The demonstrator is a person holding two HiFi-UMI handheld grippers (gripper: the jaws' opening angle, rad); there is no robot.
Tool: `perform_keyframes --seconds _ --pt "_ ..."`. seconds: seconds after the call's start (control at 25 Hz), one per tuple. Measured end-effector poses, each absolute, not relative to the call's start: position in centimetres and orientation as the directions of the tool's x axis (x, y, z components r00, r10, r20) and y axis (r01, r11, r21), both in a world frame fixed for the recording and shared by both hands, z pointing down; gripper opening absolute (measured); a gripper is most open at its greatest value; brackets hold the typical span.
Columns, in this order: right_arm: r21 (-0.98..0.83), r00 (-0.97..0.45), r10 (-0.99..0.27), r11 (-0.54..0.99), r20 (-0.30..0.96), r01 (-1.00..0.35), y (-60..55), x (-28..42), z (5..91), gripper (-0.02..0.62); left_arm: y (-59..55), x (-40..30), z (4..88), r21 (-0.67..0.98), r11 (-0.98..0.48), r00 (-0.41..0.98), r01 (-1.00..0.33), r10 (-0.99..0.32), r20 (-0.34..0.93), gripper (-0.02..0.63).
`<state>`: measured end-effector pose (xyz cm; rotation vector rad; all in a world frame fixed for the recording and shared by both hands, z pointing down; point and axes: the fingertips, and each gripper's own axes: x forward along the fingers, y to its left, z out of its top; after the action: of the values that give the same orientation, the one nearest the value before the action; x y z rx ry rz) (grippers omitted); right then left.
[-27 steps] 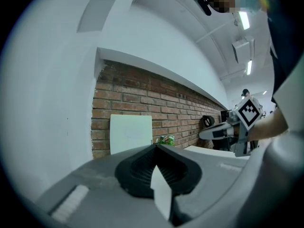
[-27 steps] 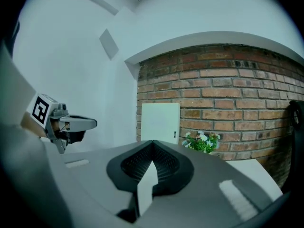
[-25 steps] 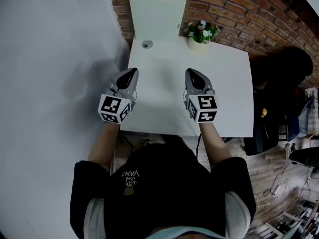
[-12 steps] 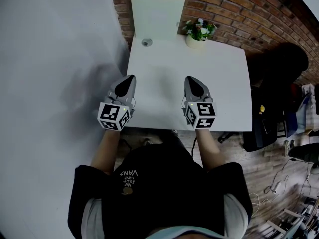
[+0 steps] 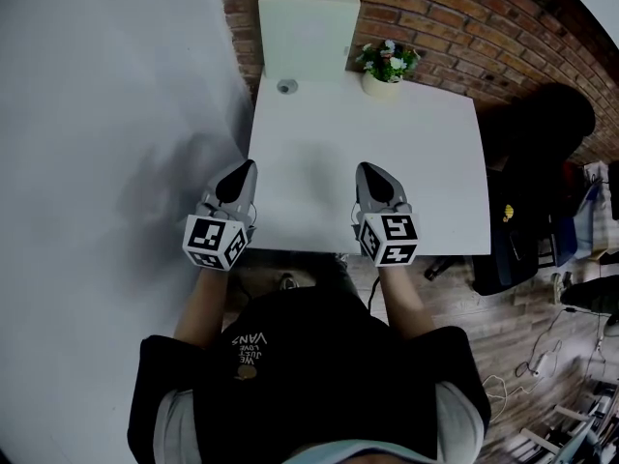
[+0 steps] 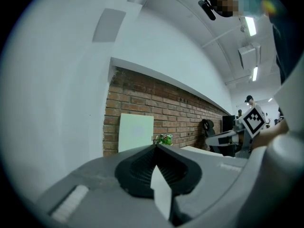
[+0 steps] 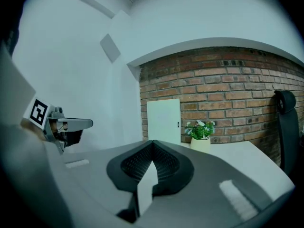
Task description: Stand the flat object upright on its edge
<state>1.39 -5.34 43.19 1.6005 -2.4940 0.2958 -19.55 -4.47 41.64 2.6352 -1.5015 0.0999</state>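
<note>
Jaws of the left gripper (image 5: 244,170) and the right gripper (image 5: 368,172) are pressed together, with nothing pinched between them. Both are held over the near edge of the counter (image 5: 426,162), well apart from the flower pot (image 5: 385,83). This is judged a parked pose, since the task looks done. The flat white board (image 5: 308,27) is seen upright on its edge just left of the pot, backed by the brick wall (image 5: 455,27). A small round fitting (image 5: 285,86) lies left of the pot. Wooden flooring (image 5: 542,327) and a dark chair (image 5: 551,133) are seen to the pot's right.
</note>
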Motion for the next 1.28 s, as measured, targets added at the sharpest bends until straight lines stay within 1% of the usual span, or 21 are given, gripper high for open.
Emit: perform_keyframes --seconds 0.32,0.72,1.28 --pt "-0.131 -0.420 -0.870 0.399 0.260 -0.908 -2.9 1.3 42.9 -0.002 -2.3 -20.4 41.0 0.052 -0.513 0.515 -0.857 -0.849 0.115 0.000" --pt "-0.133 -0.411 -0.871 0.389 0.268 -0.912 -1.6 1.3 42.9 -0.002 -0.4 -20.2 42.5 0.084 -0.531 0.538 -0.843 -0.831 0.141 0.000" --pt "-0.133 -0.428 -0.867 0.407 0.256 -0.904 -1.0 0.5 42.9 -0.002 0.5 -19.4 42.8 0.091 -0.547 0.554 -0.833 -0.821 0.137 0.000"
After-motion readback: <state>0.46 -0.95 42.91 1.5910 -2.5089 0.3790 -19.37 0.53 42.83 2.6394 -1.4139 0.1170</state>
